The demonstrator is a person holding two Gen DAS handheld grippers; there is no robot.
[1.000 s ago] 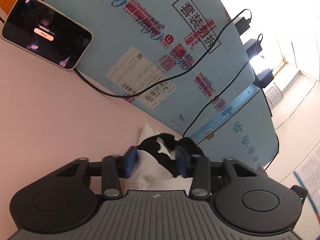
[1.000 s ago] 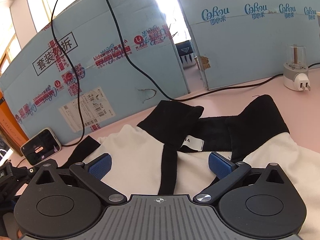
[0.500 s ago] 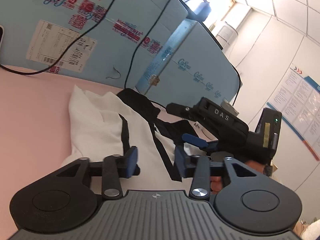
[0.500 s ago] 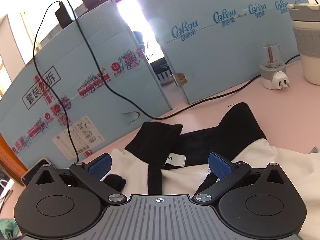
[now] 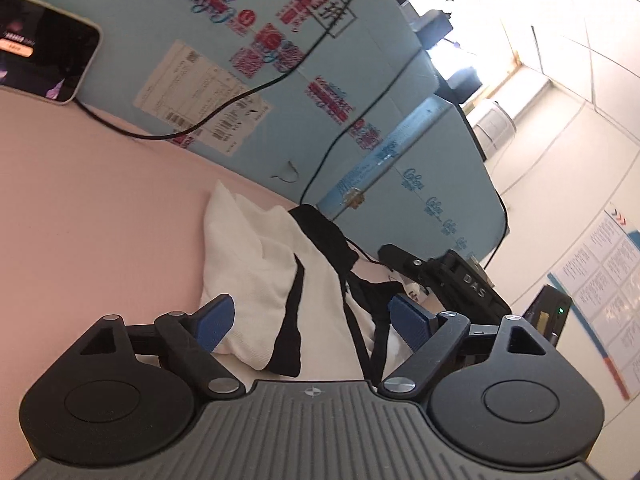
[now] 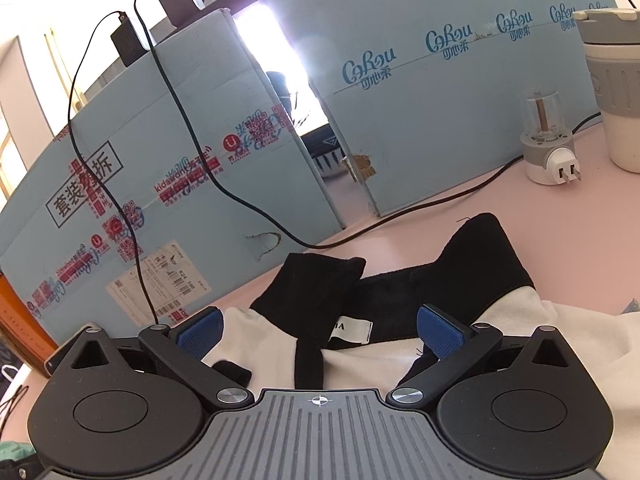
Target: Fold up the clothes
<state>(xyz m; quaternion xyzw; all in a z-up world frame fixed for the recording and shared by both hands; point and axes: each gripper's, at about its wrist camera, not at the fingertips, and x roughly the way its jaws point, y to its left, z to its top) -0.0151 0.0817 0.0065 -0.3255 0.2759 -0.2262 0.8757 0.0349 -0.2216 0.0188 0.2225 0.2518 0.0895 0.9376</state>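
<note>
White-and-black garment [image 5: 256, 280] on pink table [image 5: 100, 208] | left claw [image 5: 312, 320] opening, pads clear | right claw [image 6: 320, 332] released

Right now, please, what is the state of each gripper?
Left gripper: jaws opening, pads clear of the white and black garment lying between them.
Right gripper: jaws open, holding nothing, over the garment's collar.

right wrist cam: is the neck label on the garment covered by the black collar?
No, the white neck label lies exposed just below the black collar of the garment, in plain sight ahead of the right gripper.
</note>
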